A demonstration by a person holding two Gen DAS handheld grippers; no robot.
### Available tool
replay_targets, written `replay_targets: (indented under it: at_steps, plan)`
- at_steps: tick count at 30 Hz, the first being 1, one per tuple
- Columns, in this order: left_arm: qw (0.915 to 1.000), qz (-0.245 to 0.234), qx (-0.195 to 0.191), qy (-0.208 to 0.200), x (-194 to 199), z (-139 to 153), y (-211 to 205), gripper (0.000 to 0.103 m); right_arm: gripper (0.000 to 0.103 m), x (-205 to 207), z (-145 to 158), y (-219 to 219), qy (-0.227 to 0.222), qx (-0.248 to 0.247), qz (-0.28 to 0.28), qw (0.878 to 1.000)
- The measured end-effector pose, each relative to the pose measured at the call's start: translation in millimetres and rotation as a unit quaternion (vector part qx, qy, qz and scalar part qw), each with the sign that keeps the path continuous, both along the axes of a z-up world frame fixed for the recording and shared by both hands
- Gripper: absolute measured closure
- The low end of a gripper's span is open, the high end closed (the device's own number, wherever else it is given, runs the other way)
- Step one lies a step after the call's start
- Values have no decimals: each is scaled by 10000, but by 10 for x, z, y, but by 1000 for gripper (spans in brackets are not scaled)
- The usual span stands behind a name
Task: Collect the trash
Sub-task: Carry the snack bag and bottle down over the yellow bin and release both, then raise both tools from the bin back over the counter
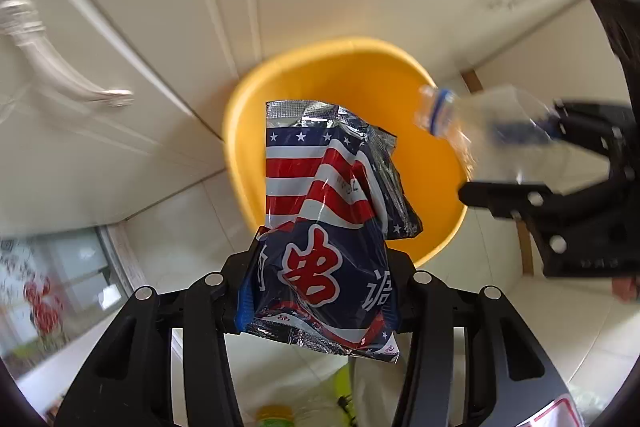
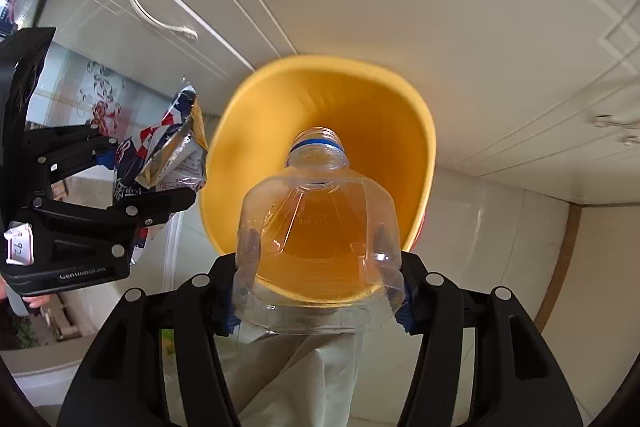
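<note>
**Both pieces in hand, neither yet in the bin**

Take the yellow bin [image 1: 348, 75] as your landmark. On its left, your left gripper [image 1: 320, 291] is clamped on the snack bag [image 1: 320, 227], whose torn foil top reaches toward the bin's mouth; from the right wrist view the bag sits just beside the bin's left rim. To the right, your right gripper [image 2: 320, 303] squeezes the clear plastic bottle [image 2: 316, 227] at its base, the uncapped neck pointing into the opening. The part of the bin's inside that shows looks empty. I judge picking up done and dropping still to do: bring each piece over the mouth, then let go. More litter blurs below the grippers, so further rounds seem likely.
</note>
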State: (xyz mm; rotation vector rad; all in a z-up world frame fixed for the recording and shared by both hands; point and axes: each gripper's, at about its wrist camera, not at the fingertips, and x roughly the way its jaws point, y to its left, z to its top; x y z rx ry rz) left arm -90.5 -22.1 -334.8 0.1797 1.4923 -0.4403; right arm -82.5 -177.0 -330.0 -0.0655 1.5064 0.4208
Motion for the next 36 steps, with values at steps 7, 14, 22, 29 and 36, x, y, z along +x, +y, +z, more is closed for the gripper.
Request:
replay_targets:
  at_steps: [7, 14, 22, 29, 36]
  plan:
    - [9986, -356, 158, 345, 87, -300, -127, 55, 42, 135, -291, 17, 255, -149, 262, 9992]
    - [9987, -292, 145, 401, 221, -291, -188, 24, 11, 160, -267, 56, 94, -193, 407, 9989]
    - [9992, -199, 191, 306, 303, -230, -177, 19, 11, 172, -173, -126, 2, -41, 138, 9999]
    - [9992, -194, 252, 232, 263, -84, -171, 20, 11, 112, 10, -171, -132, -63, 105, 9998]
    - [9997, -34, 227, -8, 117, 271, -62, 20, 11, -42, 459, -217, -551, -140, 48, 9984]
